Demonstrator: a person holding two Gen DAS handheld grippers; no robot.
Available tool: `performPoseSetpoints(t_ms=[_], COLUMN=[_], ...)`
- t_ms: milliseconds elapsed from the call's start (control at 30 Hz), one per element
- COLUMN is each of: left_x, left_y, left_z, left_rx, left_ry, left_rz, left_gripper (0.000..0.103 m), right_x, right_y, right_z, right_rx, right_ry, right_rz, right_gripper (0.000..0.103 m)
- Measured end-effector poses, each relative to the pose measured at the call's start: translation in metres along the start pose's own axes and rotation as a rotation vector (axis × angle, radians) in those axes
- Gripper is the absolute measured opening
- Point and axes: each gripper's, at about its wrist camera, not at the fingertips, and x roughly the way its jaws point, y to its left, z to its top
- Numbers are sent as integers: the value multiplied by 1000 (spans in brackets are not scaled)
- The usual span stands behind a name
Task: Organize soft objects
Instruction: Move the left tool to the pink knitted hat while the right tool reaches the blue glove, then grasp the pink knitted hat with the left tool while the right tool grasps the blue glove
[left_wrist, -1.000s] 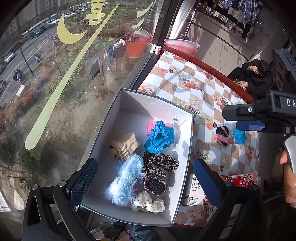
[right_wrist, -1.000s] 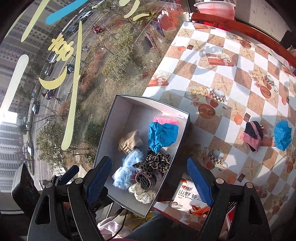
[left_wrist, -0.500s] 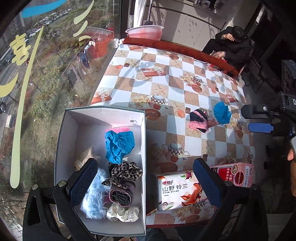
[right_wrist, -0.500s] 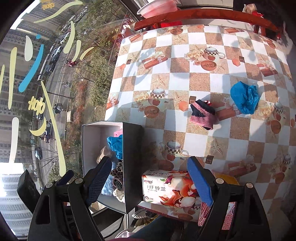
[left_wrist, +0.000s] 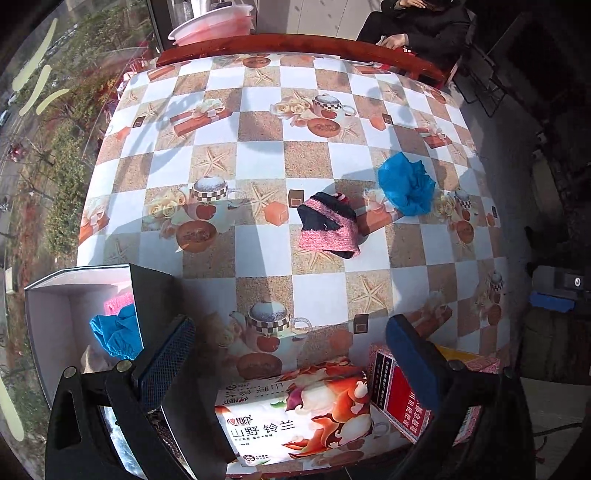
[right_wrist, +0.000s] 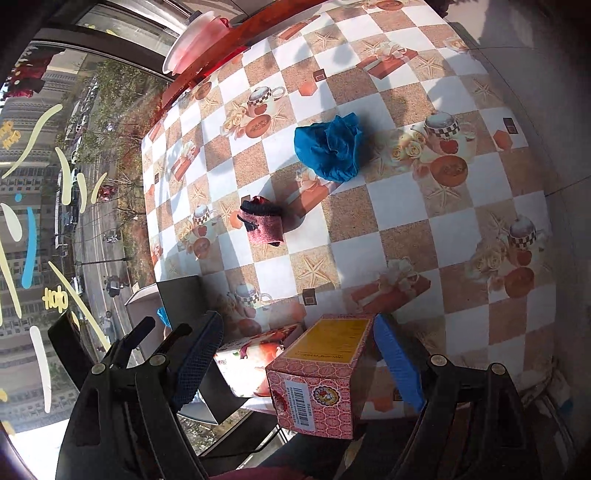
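Note:
A pink-and-black knit piece (left_wrist: 328, 225) and a crumpled blue cloth (left_wrist: 406, 184) lie on the checkered table; both show in the right wrist view, the knit piece (right_wrist: 263, 223) and the blue cloth (right_wrist: 328, 147). The white box (left_wrist: 48, 314) at the table's left edge holds a blue cloth (left_wrist: 118, 332) and a pink item (left_wrist: 118, 302). My left gripper (left_wrist: 291, 354) is open and empty above the table's near edge. My right gripper (right_wrist: 295, 354) is open and empty, above a red carton.
A tissue pack (left_wrist: 295, 413) and a red carton (right_wrist: 325, 373) stand at the near edge. A pink basin (left_wrist: 214, 24) sits beyond the far edge. A seated person (left_wrist: 417, 26) is at the far right. A window runs along the left.
Both grippers swung right, away from the box. The box slid to the lower left of both views, and the two cloths on the table came toward the centre.

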Motion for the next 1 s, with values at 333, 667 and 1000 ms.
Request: performPoseSetpoints(t_ms=[333, 667, 1000], left_x=[57, 107, 153], left_y=[-25, -41, -42], left_z=[45, 74, 85], left_rx=[29, -1, -59], left_ry=[80, 134, 171], left_rz=[60, 65, 94], left_gripper=[103, 103, 103], right_x=[41, 69, 112], right_y=[-49, -35, -2], right_z=[28, 71, 126], right_rx=[33, -62, -159], right_ry=[67, 73, 9], right_rz=[-86, -139, -176], right_gripper=[85, 85, 85])
